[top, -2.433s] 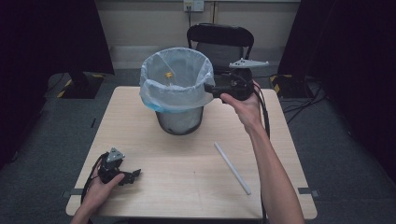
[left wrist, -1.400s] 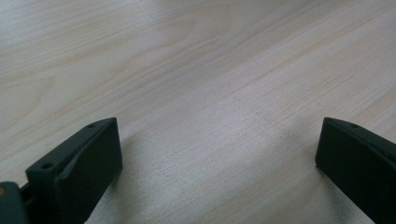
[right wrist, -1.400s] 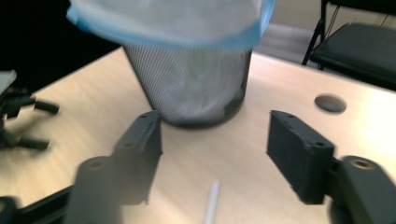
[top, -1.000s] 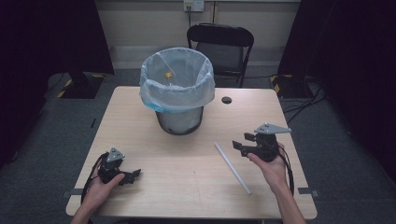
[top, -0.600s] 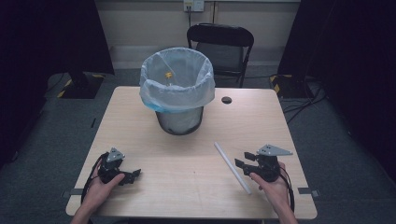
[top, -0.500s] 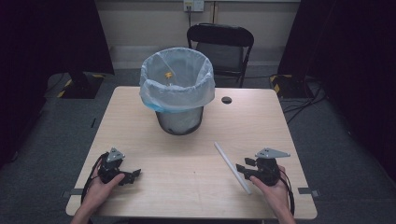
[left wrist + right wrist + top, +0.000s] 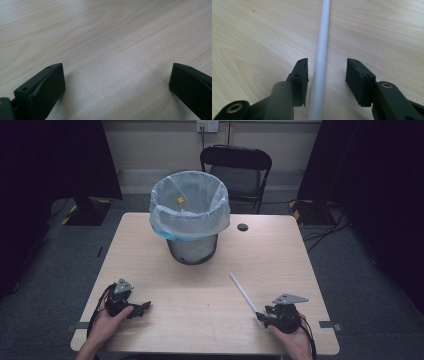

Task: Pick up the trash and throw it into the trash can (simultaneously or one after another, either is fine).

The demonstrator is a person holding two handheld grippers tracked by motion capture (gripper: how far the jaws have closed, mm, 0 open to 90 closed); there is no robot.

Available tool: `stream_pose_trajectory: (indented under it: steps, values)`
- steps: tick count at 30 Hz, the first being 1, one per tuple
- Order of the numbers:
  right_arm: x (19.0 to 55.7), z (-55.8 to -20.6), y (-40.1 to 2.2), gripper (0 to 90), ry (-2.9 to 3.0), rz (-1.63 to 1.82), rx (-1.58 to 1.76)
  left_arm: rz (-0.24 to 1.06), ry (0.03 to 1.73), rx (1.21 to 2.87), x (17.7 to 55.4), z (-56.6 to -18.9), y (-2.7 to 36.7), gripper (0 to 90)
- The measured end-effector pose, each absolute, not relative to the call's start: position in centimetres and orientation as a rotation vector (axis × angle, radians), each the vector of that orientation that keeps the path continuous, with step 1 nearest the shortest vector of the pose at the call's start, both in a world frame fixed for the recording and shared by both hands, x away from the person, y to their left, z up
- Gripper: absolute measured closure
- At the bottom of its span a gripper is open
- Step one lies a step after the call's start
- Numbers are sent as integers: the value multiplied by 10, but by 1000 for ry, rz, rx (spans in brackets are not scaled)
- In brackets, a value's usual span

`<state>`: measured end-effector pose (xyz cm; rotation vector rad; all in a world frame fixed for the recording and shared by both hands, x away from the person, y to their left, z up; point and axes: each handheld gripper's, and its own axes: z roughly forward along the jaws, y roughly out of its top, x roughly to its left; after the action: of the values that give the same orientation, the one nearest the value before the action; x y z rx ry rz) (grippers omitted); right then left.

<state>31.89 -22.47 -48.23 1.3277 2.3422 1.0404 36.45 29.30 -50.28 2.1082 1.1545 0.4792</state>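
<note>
From above, one white tube [image 7: 243, 292] lay on the table [image 7: 200, 320], its near end hidden by the right gripper [image 7: 264, 315]. One bin [image 7: 190, 217] stood behind. Left gripper [image 7: 116, 82]: jaws wide, empty. Right gripper's view: jaws had been closing, tube between, untouched.

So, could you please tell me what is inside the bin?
The bin has a pale bag lining it, and a small yellow item shows near the far inner wall. The bottom is hidden by the rim and bag.

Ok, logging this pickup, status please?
Right gripper straddling white tube, jaws closing, not gripping. Left gripper open, idle on table. Nothing in the way.
</note>
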Motion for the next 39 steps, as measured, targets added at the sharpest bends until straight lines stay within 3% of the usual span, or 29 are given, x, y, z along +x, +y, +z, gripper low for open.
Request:
stream_pose_trajectory:
  steps: [18, 39]
  values:
    - [300, -481, -216, 797, 2387, 877, 1248, 481, 1156, 2106, 364, -503, 293, 0]
    - [309, -477, -216, 814, 2349, 1034, 1332, 481, 1156, 2107, 365, -503, 293, 0]
